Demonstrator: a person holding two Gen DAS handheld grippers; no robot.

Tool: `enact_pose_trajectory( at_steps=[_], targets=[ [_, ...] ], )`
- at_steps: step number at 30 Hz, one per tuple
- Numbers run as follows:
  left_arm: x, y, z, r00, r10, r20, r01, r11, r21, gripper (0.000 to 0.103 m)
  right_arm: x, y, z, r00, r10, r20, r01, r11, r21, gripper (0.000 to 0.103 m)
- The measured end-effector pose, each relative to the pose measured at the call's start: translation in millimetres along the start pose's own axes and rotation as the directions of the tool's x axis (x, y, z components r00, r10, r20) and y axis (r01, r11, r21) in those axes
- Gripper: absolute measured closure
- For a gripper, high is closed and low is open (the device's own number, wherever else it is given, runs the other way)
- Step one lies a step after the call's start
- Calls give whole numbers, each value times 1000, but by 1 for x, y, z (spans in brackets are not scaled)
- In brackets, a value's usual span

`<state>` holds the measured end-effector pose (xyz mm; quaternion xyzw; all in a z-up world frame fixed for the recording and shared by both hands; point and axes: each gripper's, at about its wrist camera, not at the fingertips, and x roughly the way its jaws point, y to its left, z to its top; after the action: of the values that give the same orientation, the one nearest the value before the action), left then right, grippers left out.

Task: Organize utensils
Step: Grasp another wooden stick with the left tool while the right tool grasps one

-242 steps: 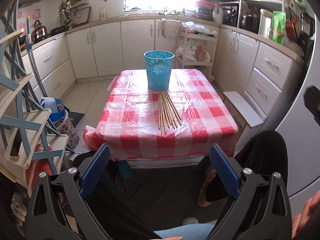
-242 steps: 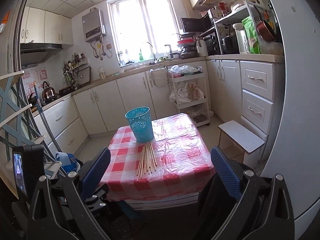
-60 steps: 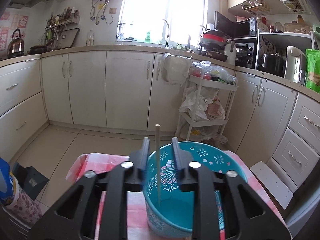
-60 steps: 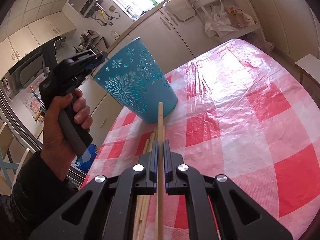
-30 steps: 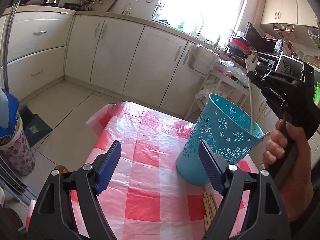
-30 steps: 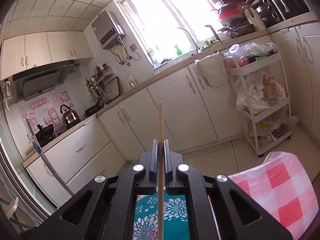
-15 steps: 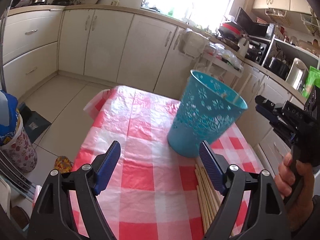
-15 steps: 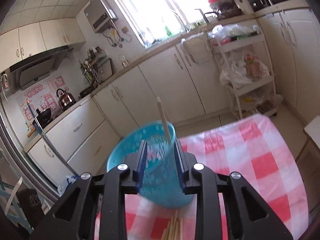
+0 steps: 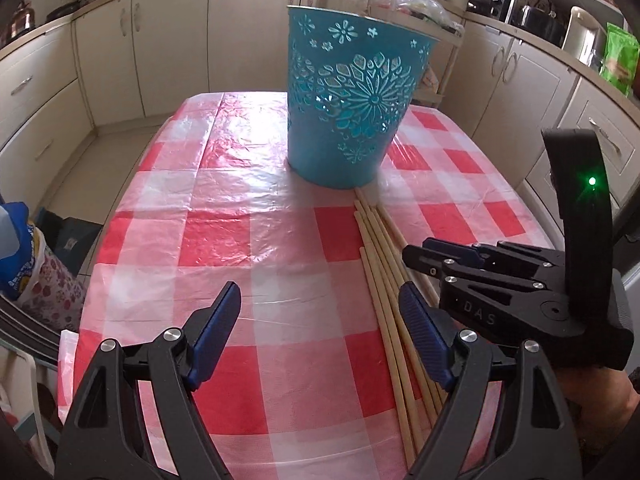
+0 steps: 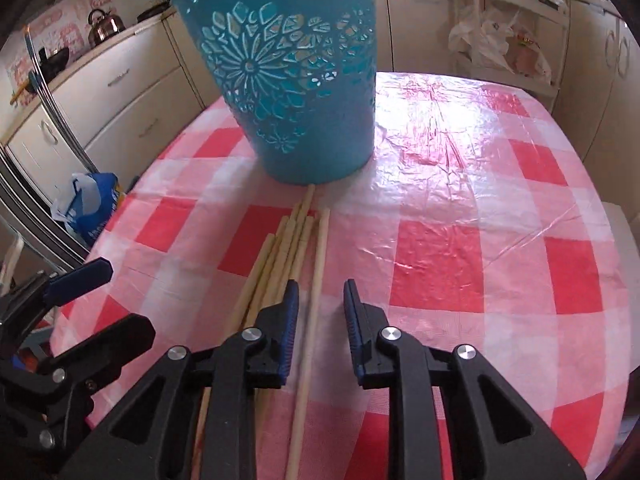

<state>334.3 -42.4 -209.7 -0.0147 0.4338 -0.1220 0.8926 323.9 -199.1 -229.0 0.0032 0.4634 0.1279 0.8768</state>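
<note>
Crowding chopsticks [image 10: 316, 264]: blue bin [image 10: 288, 80], left tongs [image 10: 80, 276].

Chopsticks [image 10: 308, 280] near ends cut off; bucket [image 10: 288, 80] inside hidden.

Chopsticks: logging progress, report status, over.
Left tool open, empty. Right tool just closing astride one chopstick, not gripping. Bin upright, nothing blocking.

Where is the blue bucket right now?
The blue bucket stands upright on the checked tablecloth, mid-table in both wrist views, just beyond the far tips of the wooden sticks.
</note>
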Motion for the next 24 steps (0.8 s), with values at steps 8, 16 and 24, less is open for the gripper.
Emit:
enact_pose_trajectory(
  at_steps=[8, 16, 24],
  targets=[
    [39, -29, 7, 996, 17, -85, -9, 995, 95, 37, -17, -36, -22, 999, 28, 29, -29, 998, 64, 97],
    [56, -19, 24, 991, -34, -127, 37, 999, 27, 87, -19, -56, -24, 990, 138, 42, -143, 976, 166, 97],
    [61, 12, 29, 972, -158, -172, 143, 985, -99, 90, -17, -54, -19, 990, 133, 34, -137, 979, 153, 94]
  ],
)
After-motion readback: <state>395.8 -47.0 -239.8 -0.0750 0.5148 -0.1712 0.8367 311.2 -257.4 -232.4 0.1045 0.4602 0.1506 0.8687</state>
